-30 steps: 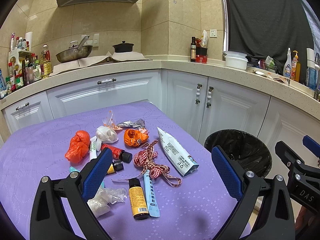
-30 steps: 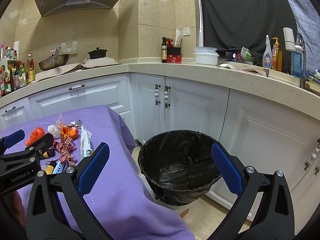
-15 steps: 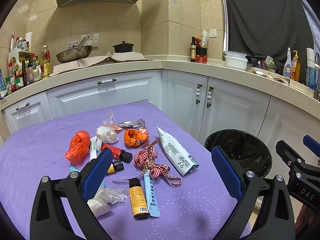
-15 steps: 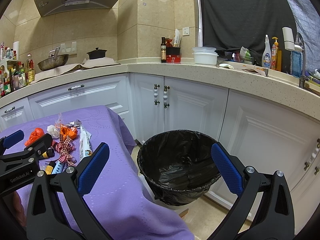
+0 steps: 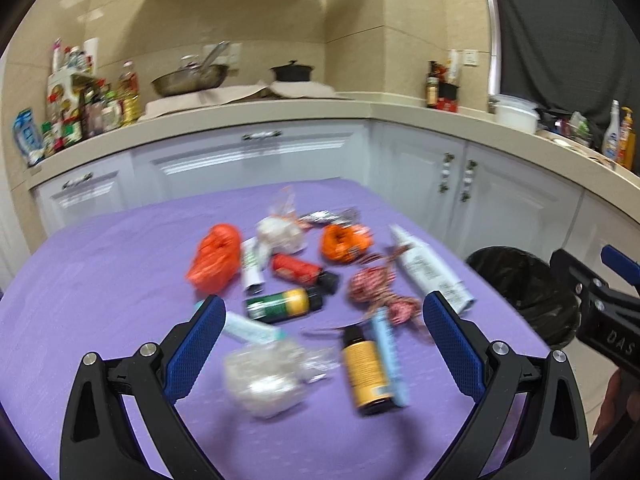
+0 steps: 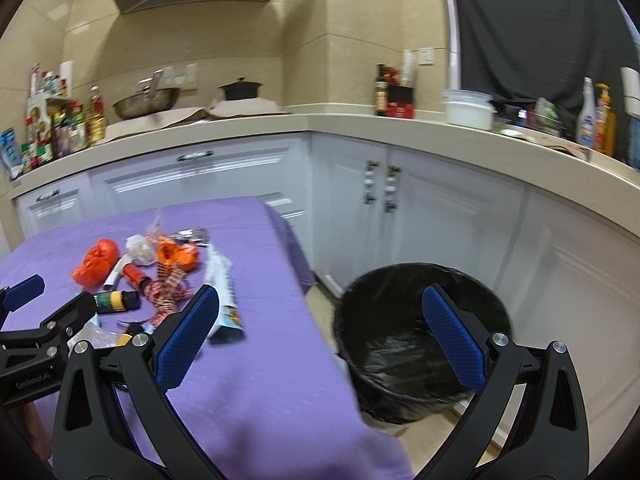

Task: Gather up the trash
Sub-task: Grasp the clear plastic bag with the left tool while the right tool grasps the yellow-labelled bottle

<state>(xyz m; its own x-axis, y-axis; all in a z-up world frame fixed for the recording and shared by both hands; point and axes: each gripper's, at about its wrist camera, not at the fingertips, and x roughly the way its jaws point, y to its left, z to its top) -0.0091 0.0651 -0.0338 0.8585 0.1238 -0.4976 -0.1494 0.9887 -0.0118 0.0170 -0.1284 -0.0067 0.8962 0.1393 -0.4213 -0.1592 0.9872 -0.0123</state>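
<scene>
A matt purple cloth (image 5: 100, 280), faintly embossed, covers the table. The clear wrapper (image 5: 264, 376) looks like crinkled plastic film (blurred here). The bin liner (image 6: 404, 360) is glossy black plastic. Cabinet doors (image 6: 448, 220) are smooth white; wall tiles (image 6: 240, 32) shine.

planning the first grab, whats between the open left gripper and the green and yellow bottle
In the left wrist view, only a pale blue tube lies between the left gripper and the green and yellow bottle; otherwise bare purple cloth.
</scene>
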